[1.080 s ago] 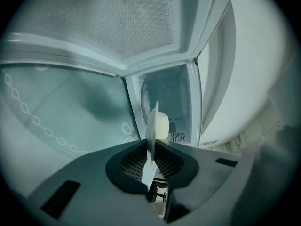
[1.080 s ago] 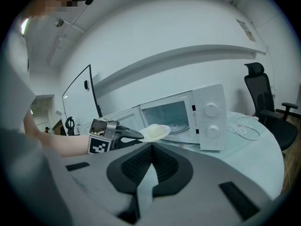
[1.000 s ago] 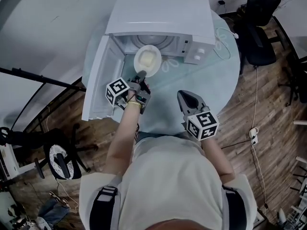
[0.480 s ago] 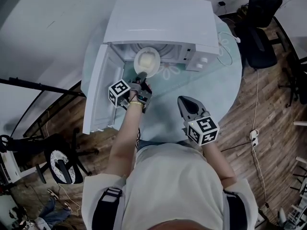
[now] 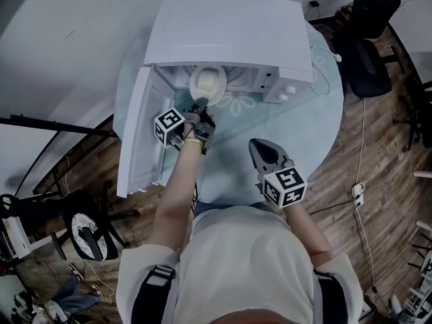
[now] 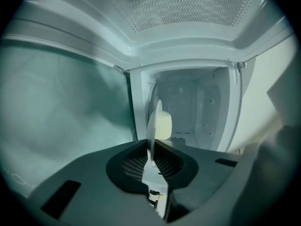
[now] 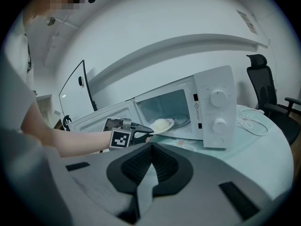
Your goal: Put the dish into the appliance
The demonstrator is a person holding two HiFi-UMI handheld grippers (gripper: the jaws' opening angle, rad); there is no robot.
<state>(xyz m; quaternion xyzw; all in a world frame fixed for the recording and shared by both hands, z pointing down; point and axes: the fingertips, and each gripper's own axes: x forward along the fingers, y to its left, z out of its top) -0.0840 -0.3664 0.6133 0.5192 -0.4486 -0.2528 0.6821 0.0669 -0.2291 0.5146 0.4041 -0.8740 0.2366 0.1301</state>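
A white microwave [image 5: 229, 36] stands on the round table with its door [image 5: 138, 130] swung open to the left. A white dish [image 5: 208, 83] with a pale yellow bun on it hangs at the mouth of the cavity. My left gripper [image 5: 200, 103] is shut on the dish's near rim. In the left gripper view the dish [image 6: 151, 126] stands edge-on between the jaws, with the bun [image 6: 163, 125] on its right face and the cavity behind it. My right gripper [image 5: 262, 152] hovers over the table's front, shut and empty. From it I see the dish [image 7: 162, 124] entering the microwave [image 7: 188, 107].
The pale teal round table [image 5: 304, 130] carries the microwave and a white cable [image 5: 324, 52] at the right. A black office chair [image 5: 368, 39] stands at the back right. Another chair [image 5: 84, 231] is on the wooden floor at the left.
My left gripper has carried the dish forward, from in front of the opening to partly inside the cavity. The right gripper has stayed about where it was.
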